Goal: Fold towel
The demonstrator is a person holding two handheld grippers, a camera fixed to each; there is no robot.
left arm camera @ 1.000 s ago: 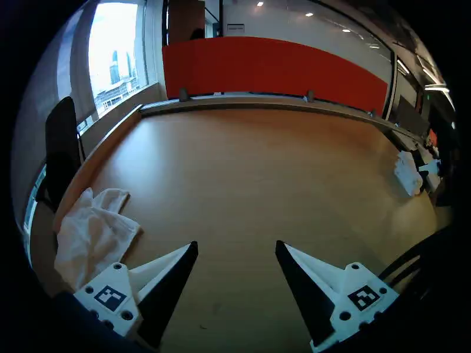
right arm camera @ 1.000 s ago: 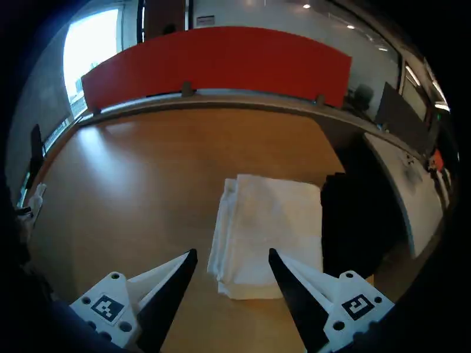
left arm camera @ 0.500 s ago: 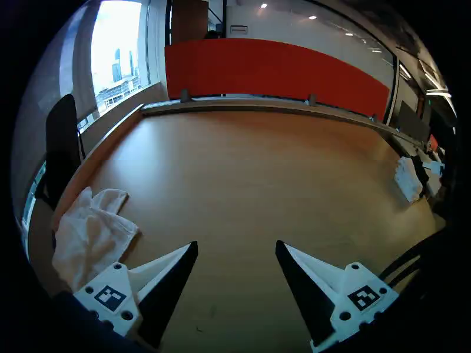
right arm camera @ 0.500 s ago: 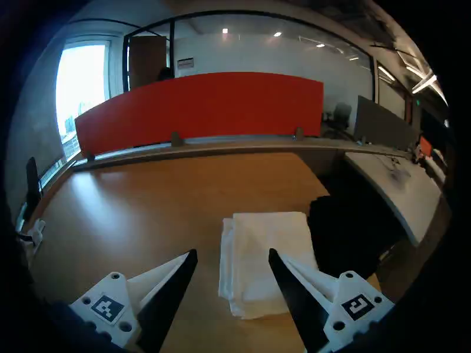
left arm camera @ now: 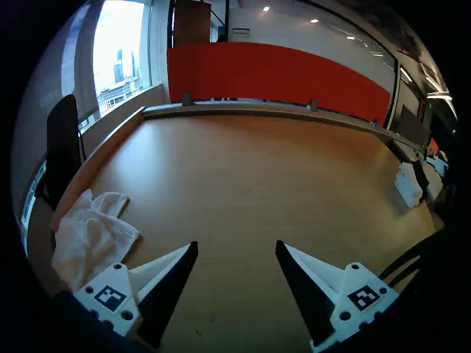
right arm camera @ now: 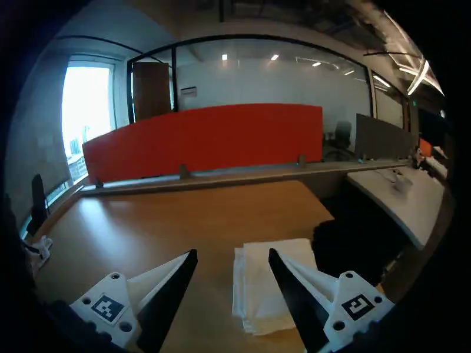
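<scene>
A crumpled white towel [left arm camera: 91, 235] lies at the left edge of the wooden table [left arm camera: 253, 170], just left of my left gripper [left arm camera: 235, 262], which stands open with nothing between its fingers. A neatly folded white towel stack [right arm camera: 265, 285] rests near the table's right edge, below and slightly right of my right gripper [right arm camera: 232, 267], also open and holding nothing. The same stack [left arm camera: 407, 183] shows far right in the left gripper view. The crumpled towel [right arm camera: 36, 250] peeks in at the far left of the right gripper view.
A red divider panel [left arm camera: 277, 73] runs along the table's far edge. A black chair [left arm camera: 62, 147] stands by the window on the left. Another dark chair [right arm camera: 359, 241] sits right of the folded stack, with a white desk [right arm camera: 400, 197] beyond it.
My right gripper has tilted upward and drawn back, so the folded stack slid lower in its view. The left gripper has barely moved.
</scene>
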